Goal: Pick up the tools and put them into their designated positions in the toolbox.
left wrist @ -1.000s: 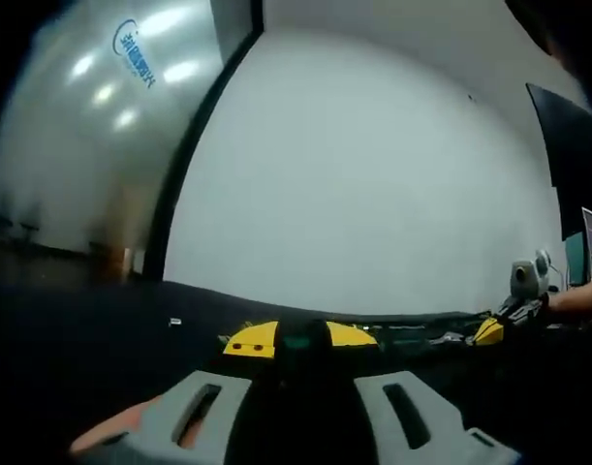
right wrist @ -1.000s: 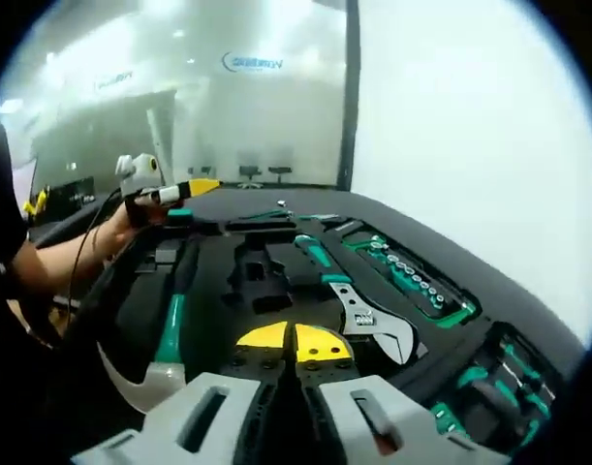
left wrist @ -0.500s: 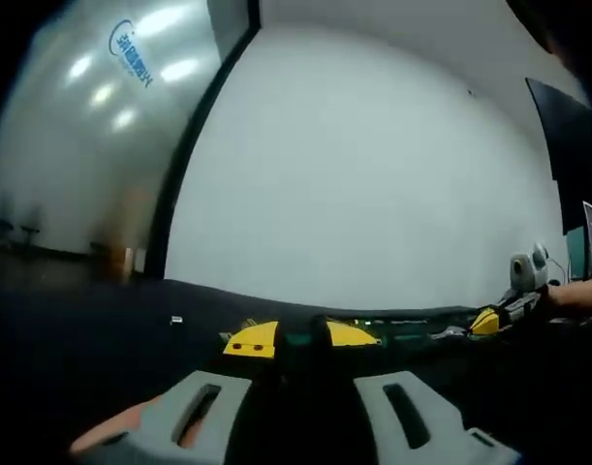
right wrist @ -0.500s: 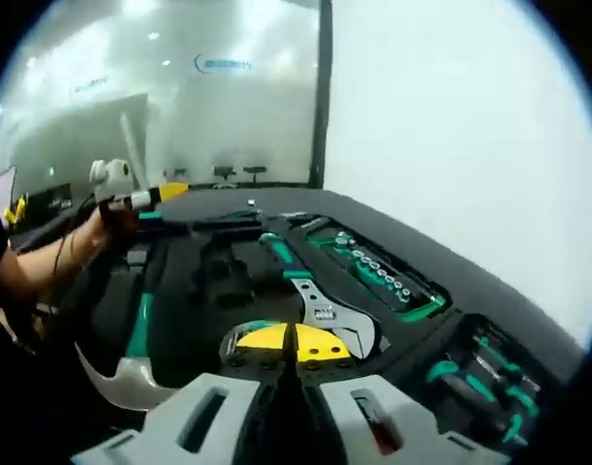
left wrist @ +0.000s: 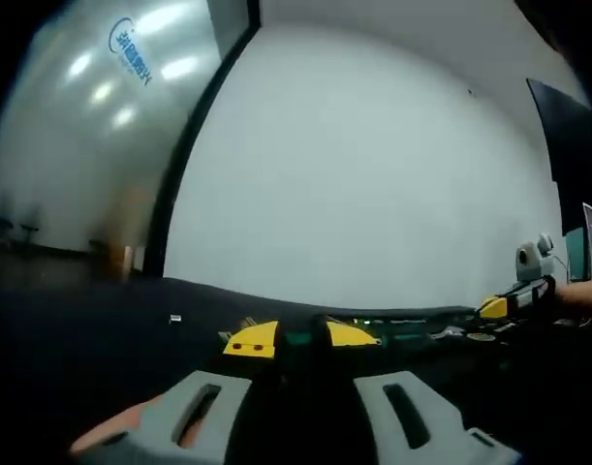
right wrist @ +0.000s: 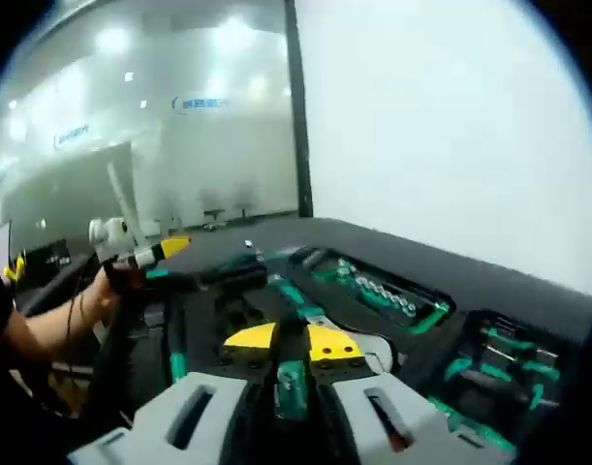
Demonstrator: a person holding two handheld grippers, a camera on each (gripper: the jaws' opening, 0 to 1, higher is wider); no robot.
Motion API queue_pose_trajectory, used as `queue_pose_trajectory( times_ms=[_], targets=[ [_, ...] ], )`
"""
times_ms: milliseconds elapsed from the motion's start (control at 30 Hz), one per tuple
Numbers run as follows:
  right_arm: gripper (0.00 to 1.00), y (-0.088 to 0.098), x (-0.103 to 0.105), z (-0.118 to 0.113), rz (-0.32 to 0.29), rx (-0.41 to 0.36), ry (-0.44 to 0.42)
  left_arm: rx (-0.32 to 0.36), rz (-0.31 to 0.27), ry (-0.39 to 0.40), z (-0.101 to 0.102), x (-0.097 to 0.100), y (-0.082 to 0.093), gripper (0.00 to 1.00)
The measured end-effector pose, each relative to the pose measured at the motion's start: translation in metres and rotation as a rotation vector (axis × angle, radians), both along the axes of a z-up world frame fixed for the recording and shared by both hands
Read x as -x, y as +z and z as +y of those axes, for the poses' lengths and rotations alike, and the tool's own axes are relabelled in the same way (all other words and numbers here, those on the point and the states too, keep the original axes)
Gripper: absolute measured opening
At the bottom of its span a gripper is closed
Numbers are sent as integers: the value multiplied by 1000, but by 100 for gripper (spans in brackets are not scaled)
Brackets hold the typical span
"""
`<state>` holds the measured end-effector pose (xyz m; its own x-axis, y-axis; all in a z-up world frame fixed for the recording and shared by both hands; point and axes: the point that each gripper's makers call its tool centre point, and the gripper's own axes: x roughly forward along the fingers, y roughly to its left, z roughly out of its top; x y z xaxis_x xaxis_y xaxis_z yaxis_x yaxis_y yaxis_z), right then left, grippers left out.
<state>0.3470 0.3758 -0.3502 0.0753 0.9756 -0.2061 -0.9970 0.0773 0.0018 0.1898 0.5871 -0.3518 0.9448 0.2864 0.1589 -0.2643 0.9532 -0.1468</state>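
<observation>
The black toolbox (right wrist: 218, 315) lies open in front of my right gripper (right wrist: 292, 341). In it are a green-handled wrench (right wrist: 297, 295), a socket row (right wrist: 388, 291), a hammer with a green handle (right wrist: 176, 364) and green screwdrivers (right wrist: 499, 351). My right gripper's yellow tips stand a little apart just above the tray, and a green handle shows in the gap. My left gripper (left wrist: 300, 337) is shut on a green-and-black tool (left wrist: 297, 340). In the right gripper view the left gripper (right wrist: 170, 250) hangs over the box's far left end.
A person's hand and arm (right wrist: 77, 305) hold the left gripper. The right gripper (left wrist: 496, 308) shows far right in the left gripper view, over the toolbox (left wrist: 412, 329). A white wall and a glass partition stand behind the black table (left wrist: 82, 329).
My right gripper's tips, touching before, have parted, and its view has sunk lower over the toolbox. The left gripper keeps its hold and has barely moved.
</observation>
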Motion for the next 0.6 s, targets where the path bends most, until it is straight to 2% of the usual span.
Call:
queue_pose_trajectory(
  times_ms=[33, 67, 100, 167, 200, 233, 267, 300, 333, 367, 400, 433, 467, 533, 600],
  targets=[
    [12, -7, -2, 0, -74, 46, -20, 1, 0, 1, 0, 0, 0, 15],
    [12, -15, -4, 3, -177, 81, -31, 1, 1, 2, 1, 0, 0, 15],
    [12, -20, -3, 5, -207, 90, -24, 1, 2, 2, 1, 0, 0, 15],
    [12, -42, 1, 0, -122, 165, -30, 2, 4, 6, 1, 0, -1, 15],
    [11, -56, -1, -7, -86, 214, -72, 7, 12, 11, 3, 0, -2, 15],
    [6, -47, -2, -5, -115, 159, -60, 9, 15, 11, 4, -1, -3, 15],
    [0, -42, -3, -2, -148, 147, -63, 13, 19, 12, 4, -1, -4, 15],
    [0, -41, 0, -2, -235, 161, -49, 13, 21, 14, 3, 0, -4, 15],
    [0, -39, 3, -4, -274, 164, -58, 13, 23, 16, 3, 0, -4, 15],
    [0, -40, 1, -6, -206, 173, -108, 11, 25, 18, 3, -1, -5, 15],
    [0, -40, -4, 1, -222, 169, -90, 7, 32, 24, 3, -1, -6, 15],
    [0, -39, -4, -1, -230, 178, -46, 6, 36, 28, 4, -1, -6, 15],
    [0, -38, -5, -2, -227, 181, -42, 7, 41, 36, 7, -1, -7, 15],
    [0, -19, -11, -16, -138, 100, -87, 7, 47, 45, 8, -1, -8, 15],
    [1, 19, -26, -51, -50, -49, -185, 22, 69, 68, 12, -1, -12, 16]
  ],
)
